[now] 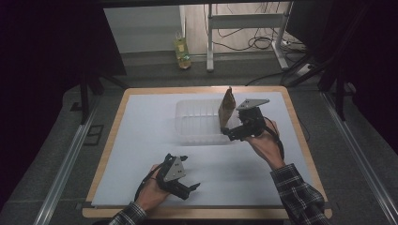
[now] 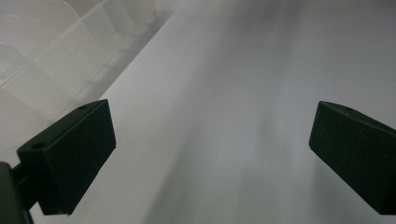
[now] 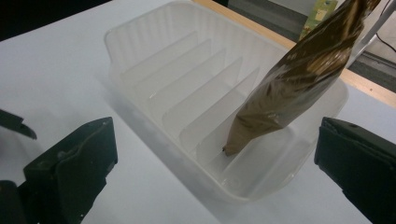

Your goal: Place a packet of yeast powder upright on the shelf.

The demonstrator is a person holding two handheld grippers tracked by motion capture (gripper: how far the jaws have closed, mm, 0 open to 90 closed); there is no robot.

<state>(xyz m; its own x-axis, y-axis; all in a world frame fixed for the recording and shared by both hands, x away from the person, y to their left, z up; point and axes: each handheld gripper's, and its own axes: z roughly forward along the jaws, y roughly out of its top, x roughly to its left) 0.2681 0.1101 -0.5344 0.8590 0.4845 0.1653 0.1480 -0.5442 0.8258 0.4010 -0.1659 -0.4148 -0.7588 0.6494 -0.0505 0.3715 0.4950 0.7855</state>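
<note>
Right gripper (image 1: 229, 132), jaws wide and holding nothing, hovers at the near right corner of the clear ribbed tray (image 1: 187, 123). The brown pouch (image 3: 294, 79) stands tilted in the tray's end slot, apparently just placed. Left gripper (image 1: 191, 188), also wide open, rests near the white mat's (image 1: 141, 140) front edge. Next move, likely: withdraw without tipping the pouch.

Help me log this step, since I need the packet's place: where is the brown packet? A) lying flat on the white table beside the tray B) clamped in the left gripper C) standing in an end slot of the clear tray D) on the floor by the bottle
C: the brown packet stands tilted with its lower corner in an end slot of the clear tray, and the right gripper has open jaws near it, not touching.
</note>
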